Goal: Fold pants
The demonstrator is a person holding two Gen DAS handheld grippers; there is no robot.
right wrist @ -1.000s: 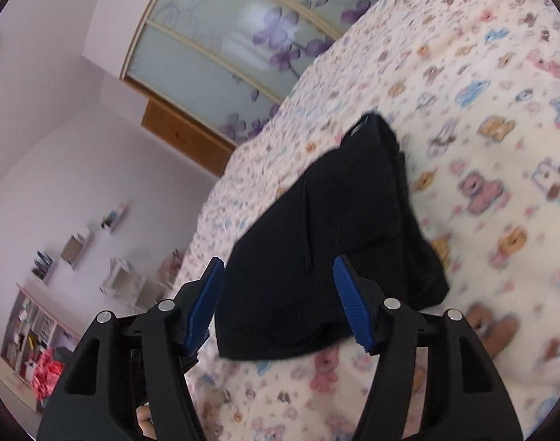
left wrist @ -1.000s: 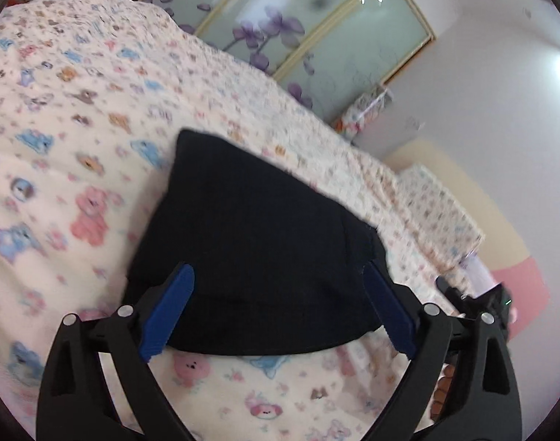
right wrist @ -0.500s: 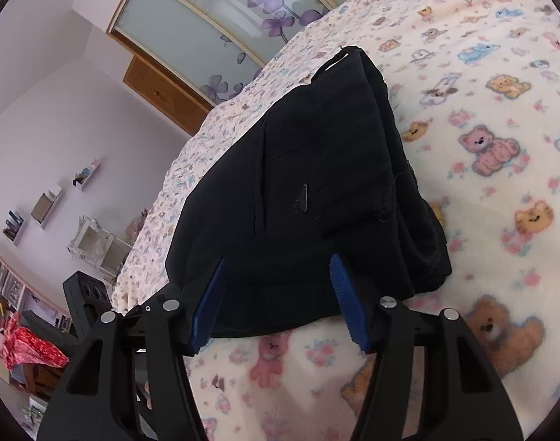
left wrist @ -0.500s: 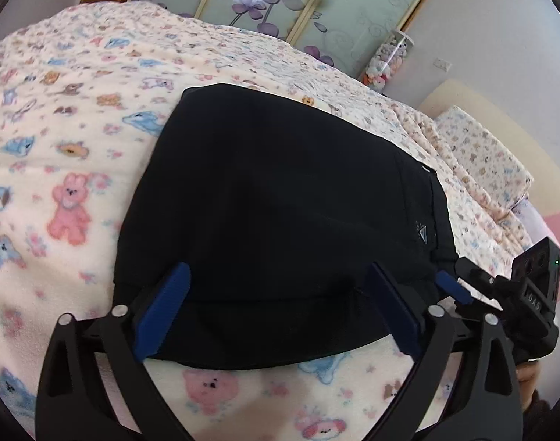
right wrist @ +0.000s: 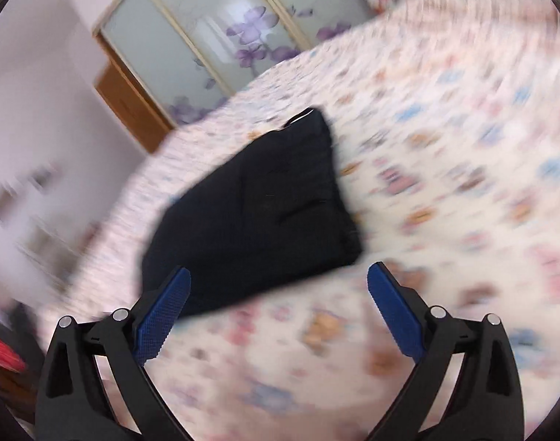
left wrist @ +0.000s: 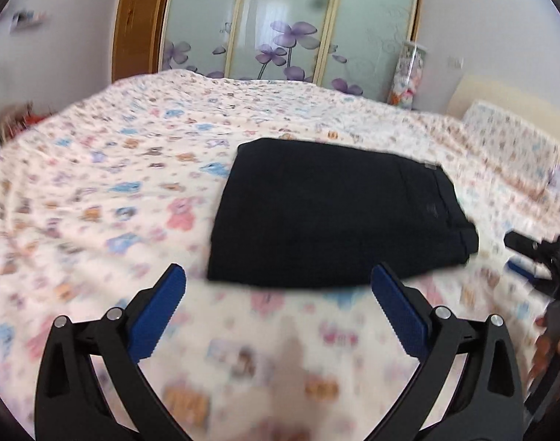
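Note:
The black pants (left wrist: 331, 213) lie folded into a compact rectangle on the bear-print bedspread (left wrist: 96, 191). They also show in the right wrist view (right wrist: 257, 213), blurred by motion. My left gripper (left wrist: 278, 279) is open and empty, just short of the pants' near edge and above the bed. My right gripper (right wrist: 278, 279) is open and empty, also just short of the pants. The right gripper shows at the right edge of the left wrist view (left wrist: 537, 257).
A wardrobe with frosted flower-print sliding doors (left wrist: 291, 22) stands beyond the bed. A pillow in the same print (left wrist: 511, 143) lies at the right. Shelves and furniture (right wrist: 26, 205) are blurred at the left of the right wrist view.
Both grippers have drawn back from the folded pants, which now lie farther off. The right gripper's jaws have opened wider. The pants stay folded in place.

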